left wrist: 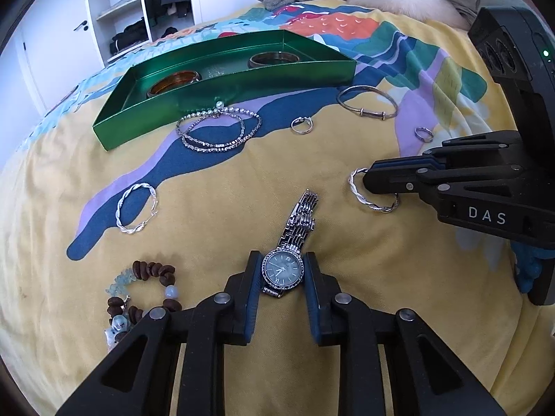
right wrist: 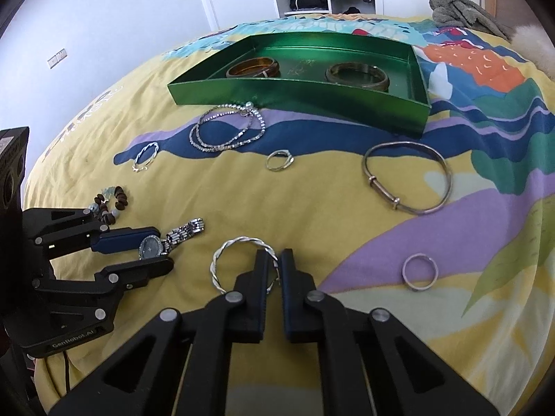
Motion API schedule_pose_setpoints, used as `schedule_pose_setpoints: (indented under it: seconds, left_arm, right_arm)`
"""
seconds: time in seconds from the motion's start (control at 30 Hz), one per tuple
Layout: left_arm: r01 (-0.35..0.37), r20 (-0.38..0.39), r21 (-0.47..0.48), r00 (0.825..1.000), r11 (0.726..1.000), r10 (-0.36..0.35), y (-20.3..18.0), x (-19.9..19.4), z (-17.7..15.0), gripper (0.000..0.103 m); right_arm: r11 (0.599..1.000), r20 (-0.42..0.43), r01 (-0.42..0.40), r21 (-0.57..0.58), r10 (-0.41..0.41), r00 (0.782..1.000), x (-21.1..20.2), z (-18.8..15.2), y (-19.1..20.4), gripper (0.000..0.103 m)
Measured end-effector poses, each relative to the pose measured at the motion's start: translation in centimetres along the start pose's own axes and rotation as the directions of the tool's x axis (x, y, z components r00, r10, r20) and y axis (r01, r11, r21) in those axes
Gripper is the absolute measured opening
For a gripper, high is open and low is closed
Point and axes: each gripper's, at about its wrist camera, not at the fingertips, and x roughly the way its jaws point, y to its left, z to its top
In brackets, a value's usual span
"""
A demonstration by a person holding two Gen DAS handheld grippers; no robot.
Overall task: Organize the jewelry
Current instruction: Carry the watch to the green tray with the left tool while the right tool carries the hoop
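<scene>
So both grippers are down on the bed [left wrist: 347, 242] right now, on that yellow duvet with the colourful print. The left gripper [left wrist: 282, 272] has its fingers closed in on the silver watch [left wrist: 282, 268], pads right up against either side of the dial, with the metal strap trailing away across the cover. The right gripper [right wrist: 274, 263] is pinched nearly all the way shut on the rim of a twisted silver hoop [right wrist: 239, 263], which lies flat on the duvet. The matching twisted hoop [left wrist: 136, 208] sits off on its own over the blue patch. A brown beaded bracelet [left wrist: 145, 291] is just beside the left gripper's arm. Further back there's the green tray [right wrist: 298, 93] with two bangles already inside, an amber one [right wrist: 252, 67] and a darker one [right wrist: 357, 75]. A sparkly chain necklace [right wrist: 227, 128] lies right in front of the tray wall, touching it as far as I can tell. Scattered between: a thin silver bangle [right wrist: 407, 176], a small ring [right wrist: 279, 160] and a plain band ring [right wrist: 419, 272].
</scene>
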Motion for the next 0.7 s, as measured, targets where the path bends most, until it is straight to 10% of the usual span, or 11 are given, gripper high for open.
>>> schedule_pose_setpoints:
  seconds: [0.7]
  left_arm:
    - [-0.048, 0.111, -0.014, 0.993, 0.999, 0.049, -1.3, -6.4, 1.2, 0.023]
  right_arm:
    - [0.995, 0.164, 0.064, 0.072, -0.075, 0.984, -7.8, -0.1, 0.1, 0.006]
